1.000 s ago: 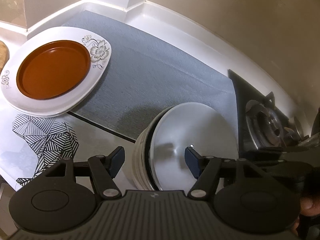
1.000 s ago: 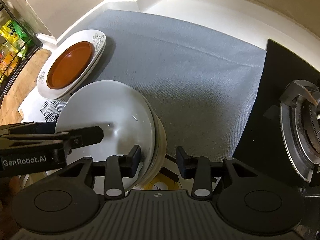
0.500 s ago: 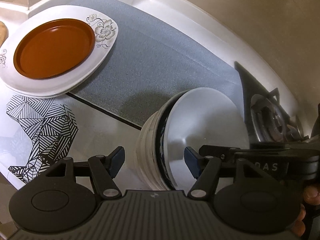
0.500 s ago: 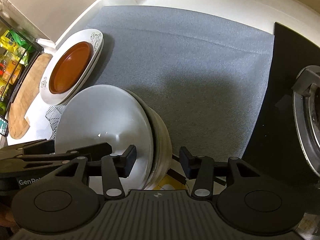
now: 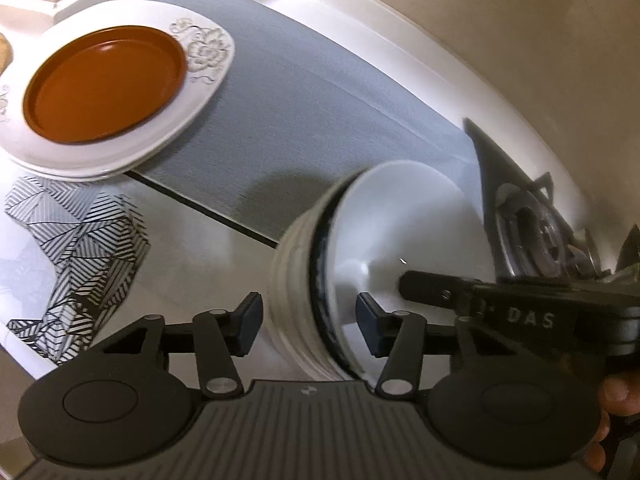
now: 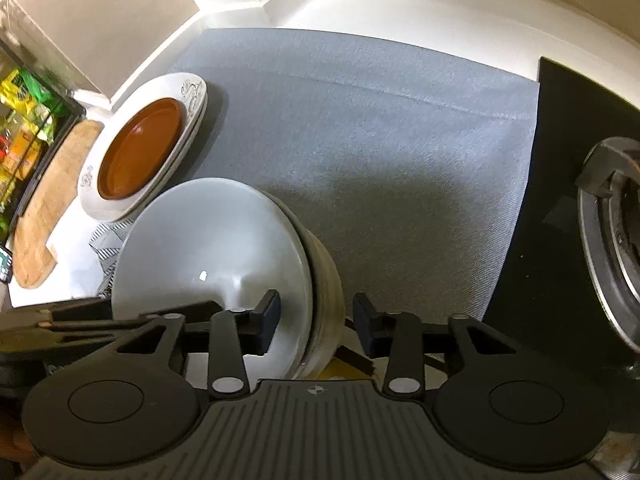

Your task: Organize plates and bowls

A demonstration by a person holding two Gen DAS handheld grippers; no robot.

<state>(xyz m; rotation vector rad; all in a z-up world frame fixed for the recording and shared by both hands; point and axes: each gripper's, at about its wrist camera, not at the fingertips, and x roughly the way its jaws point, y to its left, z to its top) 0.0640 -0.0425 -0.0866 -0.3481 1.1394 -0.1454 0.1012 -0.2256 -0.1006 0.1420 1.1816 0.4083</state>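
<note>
**Both grippers closing on the tilted bowls**

I have two nested bowls [image 5: 384, 240] tipped on edge near me, a white one set inside a ribbed cream one. They sit at the near edge of the grey mat [image 6: 360, 128], between my two tools.

My left gripper [image 5: 308, 320] straddles the rim: one finger on the ribbed outside, the other inside the white bowl. Its jaws have just been closing with the rim between them, but a gap still shows at each pad, so I see no clamp.

My right gripper [image 6: 316, 320] straddles the opposite side of the rim the same way. Its jaws have also just been closing, and I cannot tell whether the pads press on the bowls.

Far left on the mat's corner lies a white flowered plate [image 5: 200, 80] with a brown plate [image 5: 104, 84] resting on it, well apart from the bowls. The stove burner [image 6: 616, 256] is at the right.
</note>
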